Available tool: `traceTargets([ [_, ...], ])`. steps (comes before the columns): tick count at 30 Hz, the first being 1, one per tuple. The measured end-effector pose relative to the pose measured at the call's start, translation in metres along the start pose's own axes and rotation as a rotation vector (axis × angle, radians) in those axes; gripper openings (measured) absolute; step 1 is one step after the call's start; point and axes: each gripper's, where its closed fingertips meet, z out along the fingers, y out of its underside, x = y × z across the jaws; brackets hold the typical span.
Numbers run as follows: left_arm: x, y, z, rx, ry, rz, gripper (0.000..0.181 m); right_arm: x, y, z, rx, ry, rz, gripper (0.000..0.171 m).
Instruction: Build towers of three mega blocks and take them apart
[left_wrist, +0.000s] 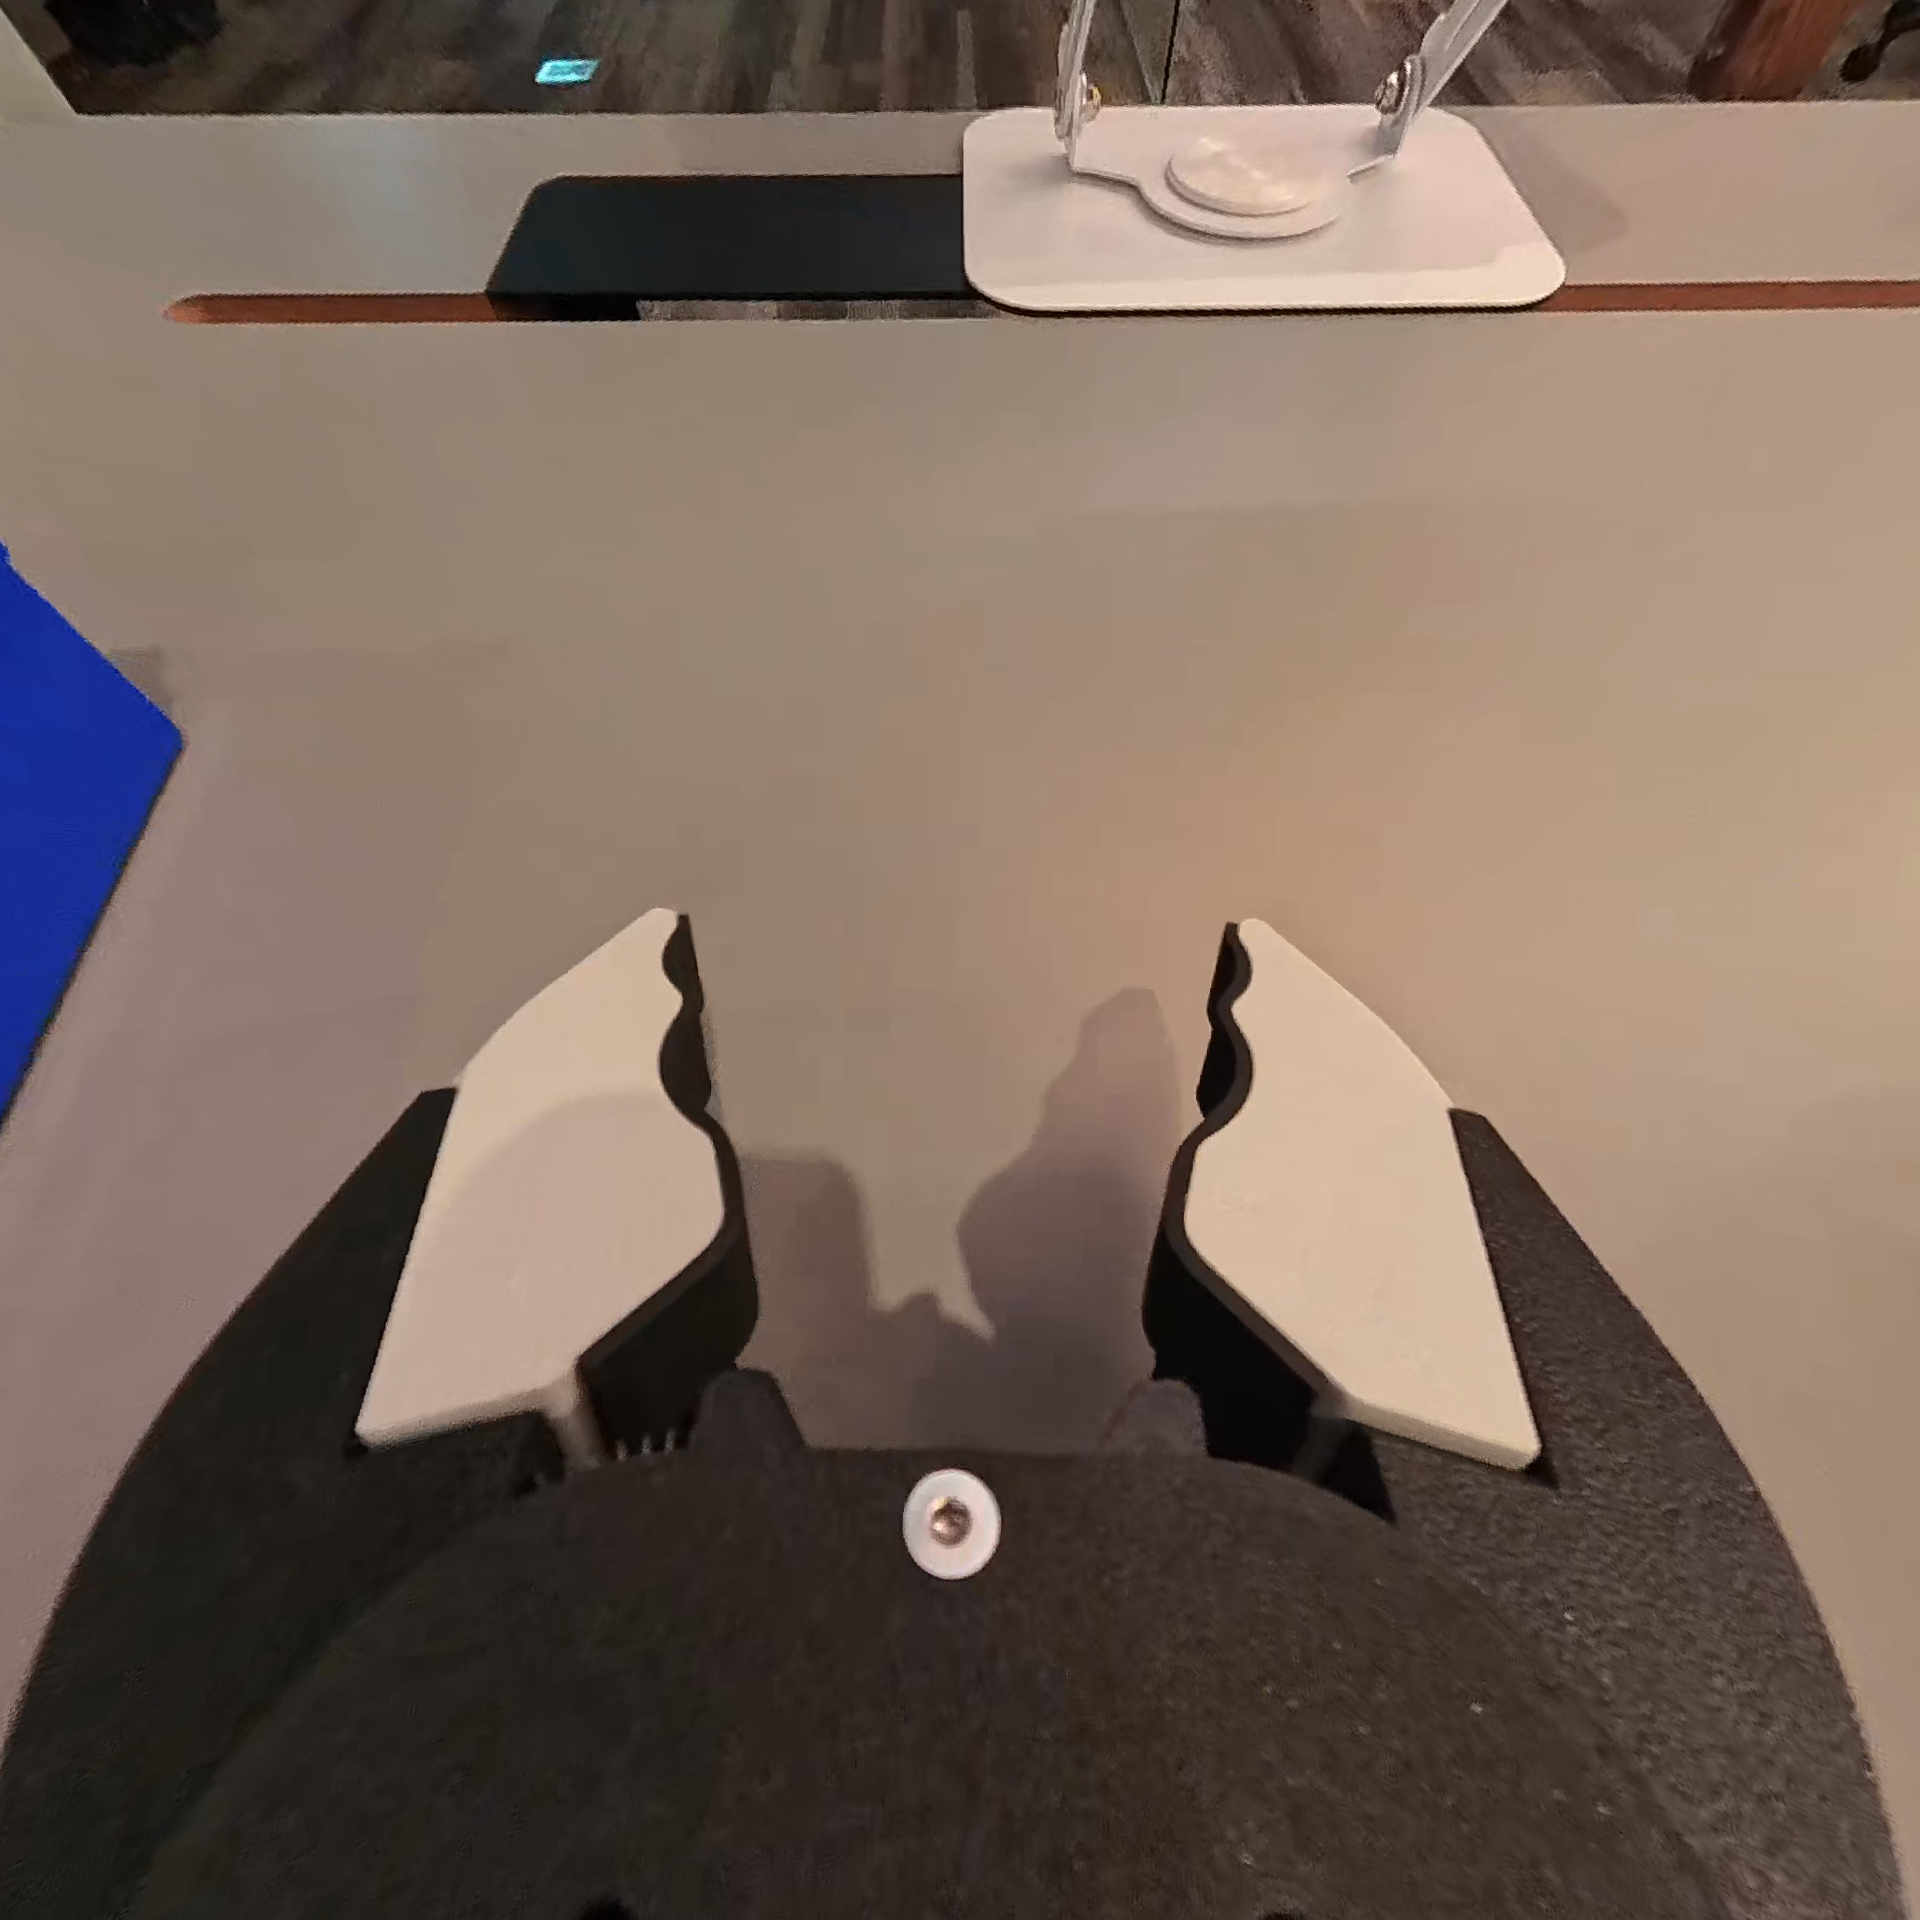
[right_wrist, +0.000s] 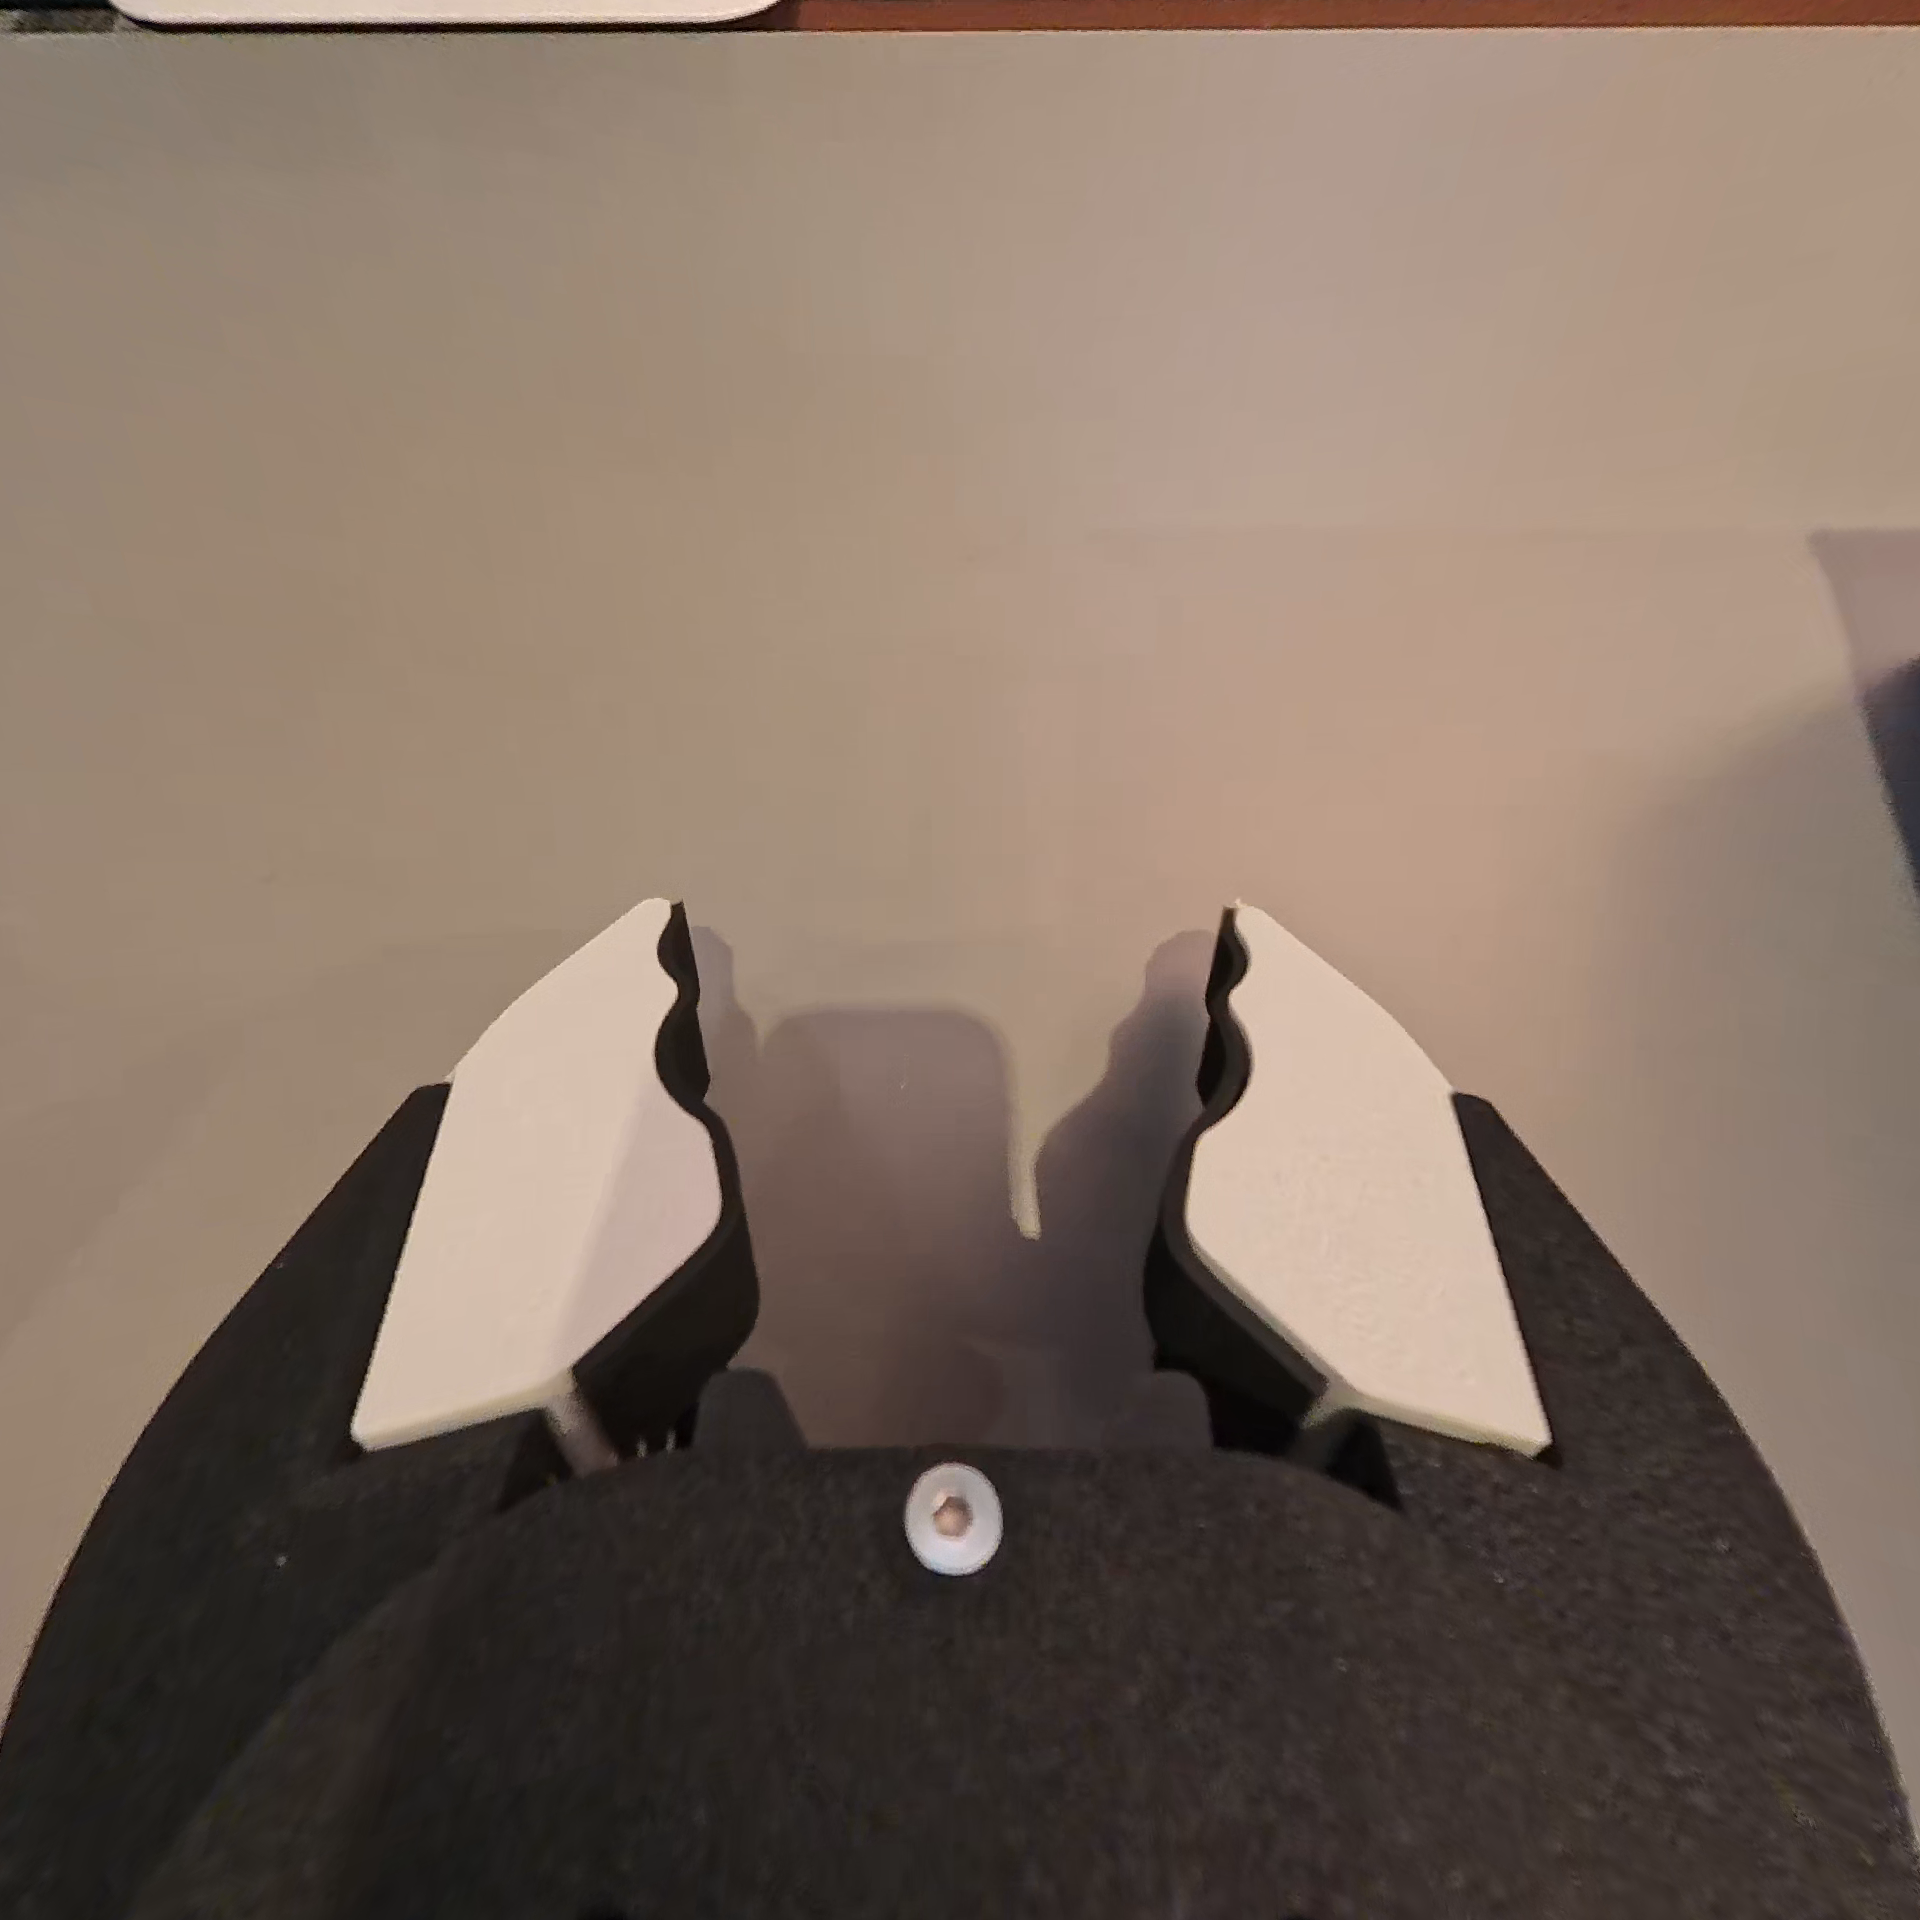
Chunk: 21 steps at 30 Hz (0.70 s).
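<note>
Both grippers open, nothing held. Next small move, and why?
Probably swing the left gripper toward the blue thing at its view's left edge, perhaps a block. Both it and the right gripper hang open over bare table.

Office-like desk setup
Plain grey bench (left_wrist: 935, 623) with cable slot (left_wrist: 312, 309), white stand base (left_wrist: 1039, 249), wood-look floor (left_wrist: 312, 52) beyond
</note>
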Motion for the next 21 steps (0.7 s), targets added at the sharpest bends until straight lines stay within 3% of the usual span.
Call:
traceTargets([
  [3, -0.004, 0.004, 0.005, -0.029, -0.036, -0.001, 0.106, 0.002, 0.000, 0.004, -0.016, 0.015, -0.010, 0.098],
  [21, -0.015, 0.014, 0.016, -0.117, -0.056, -0.013, 0.135, 0.007, -0.005, 0.025, -0.085, 0.106, -0.016, 0.142],
])
